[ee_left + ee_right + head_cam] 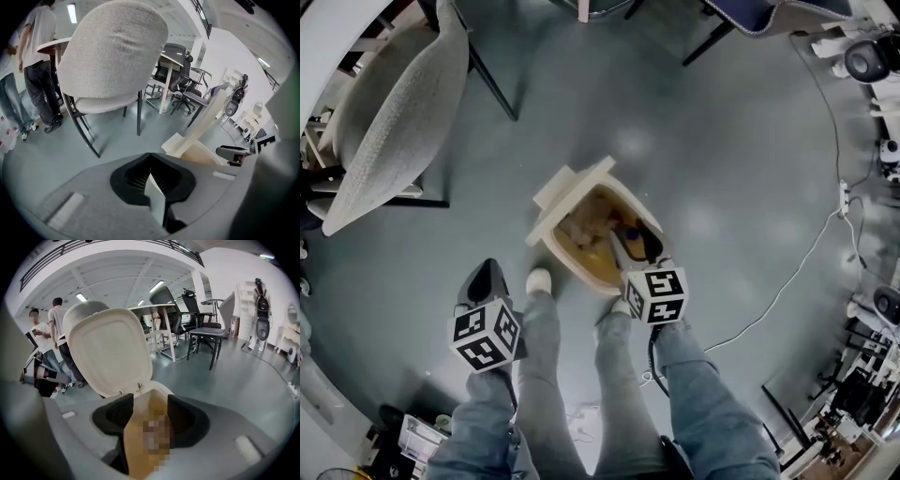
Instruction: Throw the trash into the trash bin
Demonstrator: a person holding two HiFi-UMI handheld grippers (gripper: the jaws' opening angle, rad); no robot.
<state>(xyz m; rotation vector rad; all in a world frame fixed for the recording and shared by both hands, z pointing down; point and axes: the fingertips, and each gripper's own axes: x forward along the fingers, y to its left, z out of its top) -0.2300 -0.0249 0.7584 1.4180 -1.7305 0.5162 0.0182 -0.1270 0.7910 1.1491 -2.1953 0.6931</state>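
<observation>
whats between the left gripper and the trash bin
In the head view, the person's shoe lies between the left gripper and the trash bin.

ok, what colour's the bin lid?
Plain cream lid, no pattern. It shows best in the right gripper view, where it stands open.

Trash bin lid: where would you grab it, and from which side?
I'd grab the lid by its rounded top rim, farthest from the hinges. It stands upright over the open trash bin, so that thin free edge sticks up clear; bring the right tongs down from above, one jaw each side.
</observation>
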